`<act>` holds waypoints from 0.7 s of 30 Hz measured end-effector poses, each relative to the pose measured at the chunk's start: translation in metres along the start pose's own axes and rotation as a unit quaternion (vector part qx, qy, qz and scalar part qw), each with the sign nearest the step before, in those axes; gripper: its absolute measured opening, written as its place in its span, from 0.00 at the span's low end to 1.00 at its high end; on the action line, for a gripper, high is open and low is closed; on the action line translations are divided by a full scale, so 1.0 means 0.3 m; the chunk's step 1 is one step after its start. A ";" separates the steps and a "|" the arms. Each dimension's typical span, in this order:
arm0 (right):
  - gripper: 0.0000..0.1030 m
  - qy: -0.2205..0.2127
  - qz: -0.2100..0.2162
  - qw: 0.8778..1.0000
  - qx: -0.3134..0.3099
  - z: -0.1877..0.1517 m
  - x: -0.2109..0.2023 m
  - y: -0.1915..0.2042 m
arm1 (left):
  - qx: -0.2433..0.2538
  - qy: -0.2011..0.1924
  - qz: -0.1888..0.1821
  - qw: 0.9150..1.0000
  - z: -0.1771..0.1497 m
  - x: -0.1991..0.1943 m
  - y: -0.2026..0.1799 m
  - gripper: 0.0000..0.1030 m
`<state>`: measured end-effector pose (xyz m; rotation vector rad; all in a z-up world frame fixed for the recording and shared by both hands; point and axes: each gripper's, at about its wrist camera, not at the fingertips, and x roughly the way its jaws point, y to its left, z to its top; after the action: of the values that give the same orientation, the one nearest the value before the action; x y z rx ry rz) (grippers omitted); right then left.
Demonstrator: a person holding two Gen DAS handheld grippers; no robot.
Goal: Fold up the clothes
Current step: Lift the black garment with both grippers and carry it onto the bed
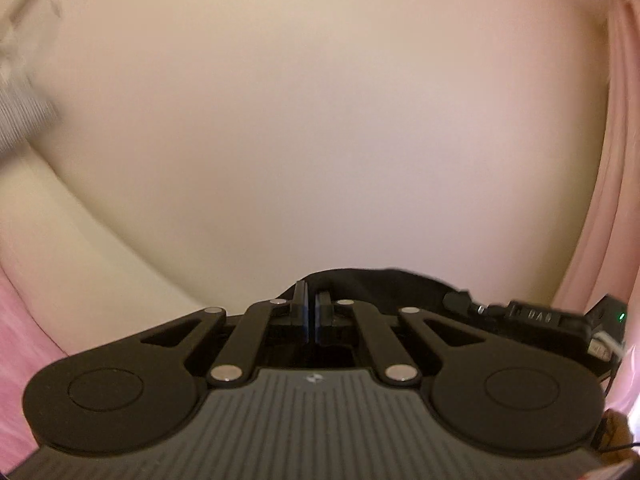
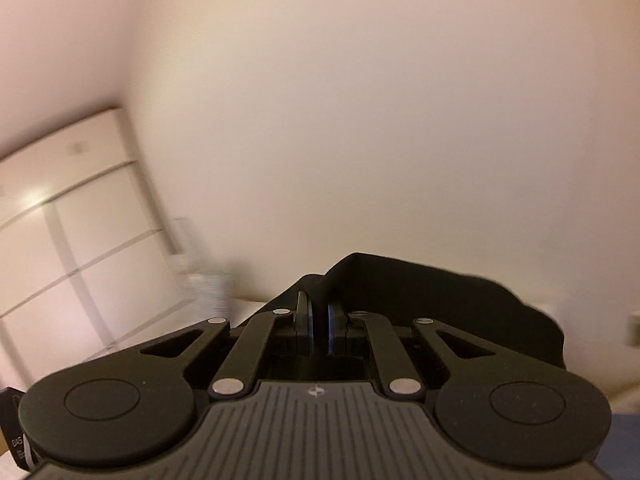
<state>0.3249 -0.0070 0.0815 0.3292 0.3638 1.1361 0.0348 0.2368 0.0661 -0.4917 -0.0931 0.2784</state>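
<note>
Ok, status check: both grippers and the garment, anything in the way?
Left gripper shut on black garment. Right gripper shut on the same cloth. Both aimed at bare wall. Nothing in the way.

Ahead of the left tool lies open air up to a bare cream wall. Pink curtains hang along the right edge and close that side. A black garment drapes across just past the tips and runs right to the other tool's body, so the way between the two is barred. A blurred grey object juts in at the left edge.

Before the right tool the space is likewise free up to the wall. A white cabinet stands off to the left, and the same garment rises ahead and to the right.
</note>
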 end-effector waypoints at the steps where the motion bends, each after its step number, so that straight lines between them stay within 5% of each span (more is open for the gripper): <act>1: 0.08 0.000 0.026 1.000 -0.007 -0.003 0.005 0.077 | 0.009 -0.025 0.013 1.000 0.050 -0.103 0.005 0.00; 5: 0.08 0.016 0.119 0.992 -0.045 -0.027 0.032 0.408 | 0.068 -0.089 0.080 0.990 0.213 -0.478 -0.007 0.00; 13: 0.08 0.068 0.286 0.954 -0.063 -0.152 0.038 1.027 | 0.136 -0.161 0.237 0.948 0.354 -1.125 -0.065 0.00; 17: 0.13 0.168 0.361 0.913 -0.091 -0.286 0.072 1.334 | 0.118 -0.154 0.365 0.911 0.360 -1.412 -0.025 0.00; 18: 0.29 0.209 0.367 0.902 -0.092 -0.327 0.087 1.405 | 0.098 -0.133 0.406 0.899 0.342 -1.469 0.012 0.01; 21: 0.51 0.295 0.370 0.876 -0.091 -0.459 0.106 1.569 | 0.014 -0.048 0.517 0.855 0.229 -1.638 0.137 0.01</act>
<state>-0.1075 0.2132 0.1586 -0.0791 0.6929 2.0223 -0.4566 0.1622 0.0963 -0.4617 0.0924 1.3661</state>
